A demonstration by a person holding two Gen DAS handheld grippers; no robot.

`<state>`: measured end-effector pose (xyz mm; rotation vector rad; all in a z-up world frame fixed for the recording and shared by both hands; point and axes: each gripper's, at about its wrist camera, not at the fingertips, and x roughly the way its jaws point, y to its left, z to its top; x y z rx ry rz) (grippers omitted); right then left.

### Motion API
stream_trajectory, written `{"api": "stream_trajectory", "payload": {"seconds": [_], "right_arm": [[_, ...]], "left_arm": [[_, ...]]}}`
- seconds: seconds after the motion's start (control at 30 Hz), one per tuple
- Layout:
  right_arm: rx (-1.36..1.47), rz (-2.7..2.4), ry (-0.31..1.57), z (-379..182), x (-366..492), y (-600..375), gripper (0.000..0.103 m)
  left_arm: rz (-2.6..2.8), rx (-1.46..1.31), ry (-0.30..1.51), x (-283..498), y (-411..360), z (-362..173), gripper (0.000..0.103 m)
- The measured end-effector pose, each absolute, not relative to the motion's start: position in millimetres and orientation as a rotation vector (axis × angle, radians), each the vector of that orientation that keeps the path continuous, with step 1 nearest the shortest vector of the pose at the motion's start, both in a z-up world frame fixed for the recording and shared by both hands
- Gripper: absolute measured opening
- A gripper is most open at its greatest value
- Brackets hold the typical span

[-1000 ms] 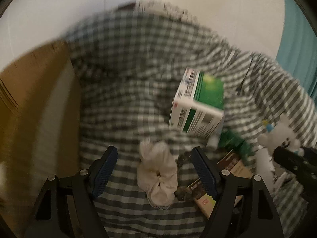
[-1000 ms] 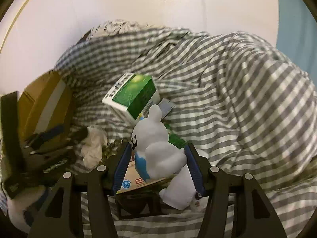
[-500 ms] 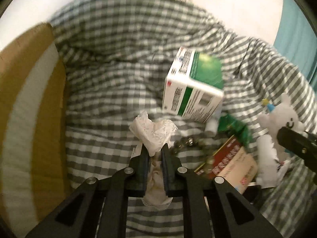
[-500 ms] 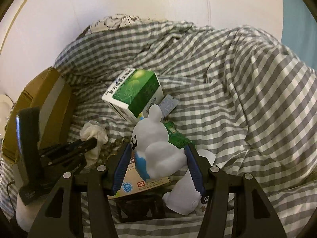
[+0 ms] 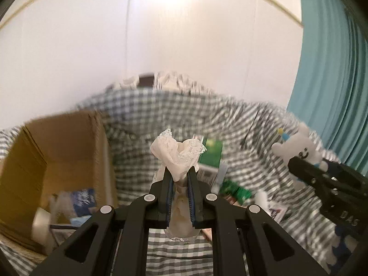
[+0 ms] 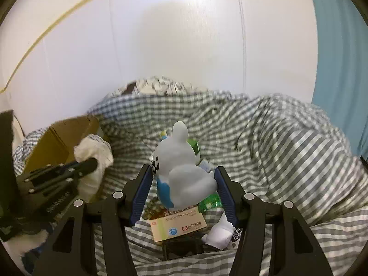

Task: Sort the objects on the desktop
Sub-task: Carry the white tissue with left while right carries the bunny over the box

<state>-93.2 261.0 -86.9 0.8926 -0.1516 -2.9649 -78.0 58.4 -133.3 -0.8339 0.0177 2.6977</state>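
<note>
White wall and a rumpled grey-and-white checked cloth (image 6: 287,151) fill the background. Left gripper (image 5: 180,179), lower centre of its view, jaws nearly closed, clamps a crumpled white lace-edged tissue (image 5: 178,154) raised above the cloth. Right gripper (image 6: 184,191), jaws about half open, grips a grey-white rabbit-shaped toy with blue patch (image 6: 181,172) at frame centre. Below it lies a tan medicine carton (image 6: 178,224); an open brown cardboard box (image 5: 62,151) sits at left; a green-topped box (image 5: 211,154) behind the tissue.
</note>
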Motion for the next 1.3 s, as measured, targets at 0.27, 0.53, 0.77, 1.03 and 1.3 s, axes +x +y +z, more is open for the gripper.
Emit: {"api": "stream_trajectory", "payload": {"seconds": [0.27,0.53,0.77,1.03,1.3], "right_arm": [[0.676,-3.022,-0.140,-30,-54,241,0.056],[0.493,-3.011,-0.119,9,-23,203,0.056],[0.424,-2.881,-0.161,28,-20,163,0.056],[0.381,-2.843,-0.089,31,-34,113,0.056],[0.440,-2.790,-0.046,4,-73,68,0.056]], "left_arm": [[2.742,-0.634,0.032,-29,26,-71,0.012],[2.804,-0.498,0.002,2,-19,-32,0.012],[2.845,-0.499,-0.111,1,-68,-29,0.012],[2.939,-0.548,-0.140,-13,-113,-52,0.012],[2.997,-0.685,-0.140,-53,-138,-98,0.012]]}}
